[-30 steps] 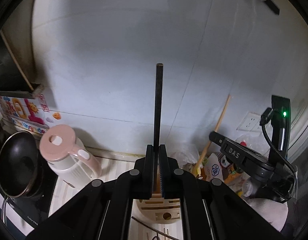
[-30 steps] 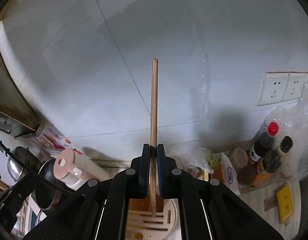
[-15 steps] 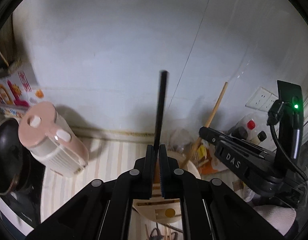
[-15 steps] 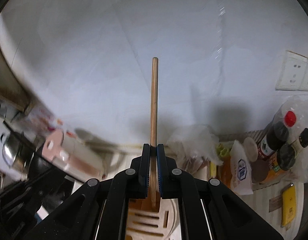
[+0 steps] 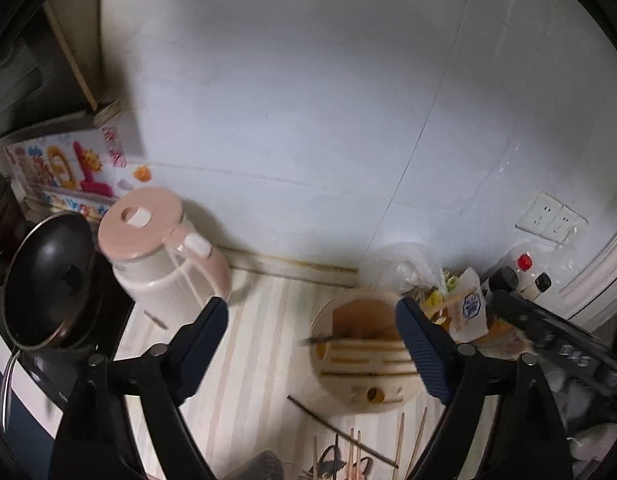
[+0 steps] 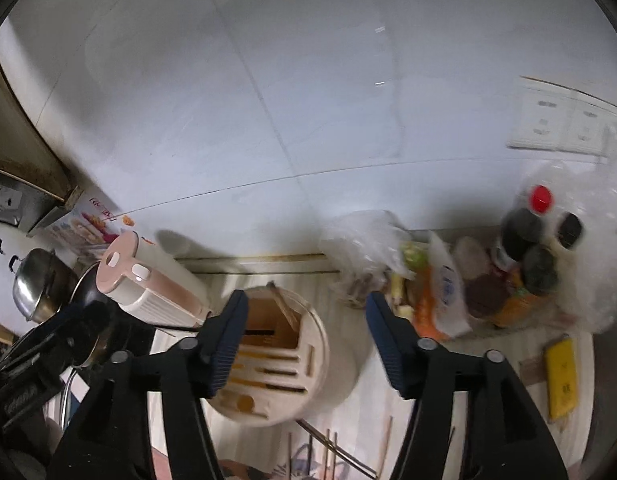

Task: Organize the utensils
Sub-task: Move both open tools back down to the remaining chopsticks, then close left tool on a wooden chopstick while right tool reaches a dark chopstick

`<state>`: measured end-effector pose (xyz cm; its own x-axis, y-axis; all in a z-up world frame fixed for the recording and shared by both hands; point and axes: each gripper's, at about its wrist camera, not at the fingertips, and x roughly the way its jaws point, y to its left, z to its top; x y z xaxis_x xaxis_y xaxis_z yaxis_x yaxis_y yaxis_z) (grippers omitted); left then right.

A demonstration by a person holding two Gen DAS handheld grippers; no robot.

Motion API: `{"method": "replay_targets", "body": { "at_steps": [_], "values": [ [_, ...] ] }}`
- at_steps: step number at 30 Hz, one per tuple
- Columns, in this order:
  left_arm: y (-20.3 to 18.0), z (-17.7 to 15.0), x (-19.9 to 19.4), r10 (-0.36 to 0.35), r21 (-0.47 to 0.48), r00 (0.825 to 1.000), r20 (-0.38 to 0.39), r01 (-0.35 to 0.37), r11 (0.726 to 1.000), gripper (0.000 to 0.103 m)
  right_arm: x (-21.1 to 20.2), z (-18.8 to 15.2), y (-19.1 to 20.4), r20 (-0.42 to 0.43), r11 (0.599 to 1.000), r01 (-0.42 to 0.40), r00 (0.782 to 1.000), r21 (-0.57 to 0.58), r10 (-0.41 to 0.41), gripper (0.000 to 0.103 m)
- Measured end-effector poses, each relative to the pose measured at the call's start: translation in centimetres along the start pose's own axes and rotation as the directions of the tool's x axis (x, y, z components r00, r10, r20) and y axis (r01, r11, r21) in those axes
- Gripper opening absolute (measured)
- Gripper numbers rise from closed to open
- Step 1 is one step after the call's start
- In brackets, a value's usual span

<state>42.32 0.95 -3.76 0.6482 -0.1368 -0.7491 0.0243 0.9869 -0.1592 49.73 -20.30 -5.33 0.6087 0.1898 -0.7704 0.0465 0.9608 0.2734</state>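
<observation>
Both of your grippers stand with jaws spread wide and nothing between them. Your left gripper (image 5: 311, 332) hangs above the striped counter (image 5: 252, 344), its right finger just over the rim of the round beige utensil holder (image 5: 364, 394). Your right gripper (image 6: 304, 336) sits above that same holder (image 6: 308, 364), left finger over its open compartment. Inside that compartment lie a dark chopstick (image 6: 258, 332) and a wooden chopstick (image 6: 282, 306) leaning against the wall — in the left view the dark one (image 5: 320, 339) pokes out over the holder's left edge. More loose chopsticks (image 5: 356, 446) lie scattered on the counter just in front of the holder. The pink-lidded kettle (image 5: 160, 256) stands left of the holder, beside a black pan (image 5: 44, 276); sauce bottles (image 6: 528, 240) and a plastic bag (image 6: 364, 240) crowd the wall on the right.
</observation>
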Motion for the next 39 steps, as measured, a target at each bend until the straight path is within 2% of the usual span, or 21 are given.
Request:
{"method": "replay_targets", "body": {
  "at_steps": [1, 5, 6, 10, 14, 16, 18, 20, 22, 23, 24, 25, 26, 28, 29, 30, 31, 32, 33, 35, 39],
  "values": [
    [0.2, -0.6, 0.0, 0.006, -0.002, 1.0, -0.006, -0.006, 1.0, 0.103, -0.8, -0.8, -0.5, 0.011, 1.0, 0.014, 1.0, 0.013, -0.014, 0.075],
    [0.6, -3.3, 0.4, 0.046, 0.005, 0.999, -0.026, -0.046, 0.999, 0.103, -2.2, -3.5, -1.7, 0.041, 0.999, 0.042, 0.998, 0.034, -0.043, 0.093],
    [0.9, -4.3, 0.8, 0.047, 0.001, 0.998, -0.04, -0.047, 0.999, 0.103, -2.3, -4.5, -2.0, 0.04, 0.998, 0.051, 0.998, 0.037, -0.053, 0.095],
    [1.7, -7.5, 2.2, 0.087, 0.002, 0.991, -0.103, -0.087, 0.996, 0.103, -1.1, -7.8, -2.7, 0.009, 0.995, 0.097, 0.995, 0.017, -0.097, 0.095],
    [2.3, -11.8, 4.7, 0.15, 0.025, 0.97, -0.193, -0.148, 0.989, 0.103, 1.4, -11.2, -4.3, -0.093, 0.993, 0.115, 0.989, 0.034, -0.111, 0.094],
    [2.3, -14.2, 6.3, 0.175, 0.039, 0.955, -0.241, -0.171, 0.985, 0.103, 3.1, -13.4, -5.4, -0.16, 0.991, 0.123, 0.981, 0.054, -0.113, 0.088],
    [2.0, -16.9, 8.3, 0.181, 0.049, 0.933, -0.31, -0.175, 0.983, 0.103, 4.8, -15.5, -6.5, -0.231, 0.99, 0.127, 0.967, 0.069, -0.108, 0.058],
    [1.6, -18.9, 9.8, 0.166, 0.056, 0.918, -0.36, -0.157, 0.986, 0.103, 6.8, -17.7, -7.6, -0.313, 0.987, 0.133, 0.945, 0.091, -0.098, 0.043],
    [0.8, -21.3, 11.9, 0.136, 0.063, 0.893, -0.43, -0.12, 0.991, 0.1, 8.4, -20.0, -8.5, -0.377, 0.985, 0.131, 0.923, 0.112, -0.08, 0.038],
    [0.5, -22.0, 12.5, 0.122, 0.063, 0.885, -0.45, -0.105, 0.992, 0.096, 9.1, -20.8, -8.8, -0.399, 0.985, 0.134, 0.914, 0.112, -0.079, 0.038],
    [0.0, -23.2, 13.6, 0.105, 0.066, 0.867, -0.488, -0.083, 0.994, 0.087, 9.8, -21.8, -9.1, -0.423, 0.985, 0.136, 0.903, 0.11, -0.078, 0.038],
    [-0.5, -23.9, 14.2, 0.1, 0.071, 0.856, -0.508, -0.074, 0.995, 0.083, 10.1, -22.3, -9.2, -0.435, 0.984, 0.139, 0.897, 0.108, -0.079, 0.037],
    [-1.1, -25.0, 15.1, 0.09, 0.078, 0.837, -0.54, -0.057, 0.995, 0.077, 10.5, -23.0, -9.5, -0.449, 0.984, 0.143, 0.89, 0.108, -0.08, 0.038],
    [-1.7, -26.1, 16.1, 0.092, 0.095, 0.819, -0.566, -0.045, 0.994, 0.074, 11.0, -23.6, -9.8, -0.467, 0.984, 0.139, 0.882, 0.115, -0.07, 0.038],
    [-2.1, -26.7, 16.6, 0.103, 0.114, 0.812, -0.575, -0.045, 0.993, 0.065, 11.3, -23.9, -9.9, -0.474, 0.984, 0.138, 0.878, 0.111, -0.069, 0.038],
    [-2.3, -27.3, 17.1, 0.117, 0.133, 0.804, -0.583, -0.048, 0.99, 0.048, 11.4, -24.2, -9.9, -0.476, 0.985, 0.137, 0.876, 0.106, -0.071, 0.038],
    [-2.3, -27.6, 17.3, 0.128, 0.142, 0.798, -0.59, -0.054, 0.988, 0.045, 11.5, -24.1, -9.8, -0.479, 0.986, 0.135, 0.875, 0.095, -0.074, 0.038],
    [-2.4, -27.6, 17.1, 0.138, 0.154, 0.81, -0.57, -0.06, 0.986, 0.029, 11.8, -24.0, -9.2, -0.483, 0.988, 0.128, 0.873, 0.082, -0.074, 0.038],
    [-2.3, -27.5, 16.9, 0.137, 0.154, 0.814, -0.564, -0.06, 0.986, 0.011, 12.0, -24.0, -9.0, -0.488, 0.99, 0.121, 0.87, 0.068, -0.073, 0.038],
    [-1.2, -27.4, 16.7, 0.125, 0.12, 0.814, -0.567, -0.069, 0.99, 0.005, 12.4, -23.7, -8.3, -0.489, 0.994, 0.109, 0.869, 0.027, -0.082, 0.038],
    [1.6, -26.8, 16.5, 0.155, 0.094, 0.82, -0.551, -0.123, 0.988, 0.005, 14.2, -23.0, -5.5, -0.494, 0.993, 0.068, 0.863, -0.097, -0.108, 0.038]
  ]
}}
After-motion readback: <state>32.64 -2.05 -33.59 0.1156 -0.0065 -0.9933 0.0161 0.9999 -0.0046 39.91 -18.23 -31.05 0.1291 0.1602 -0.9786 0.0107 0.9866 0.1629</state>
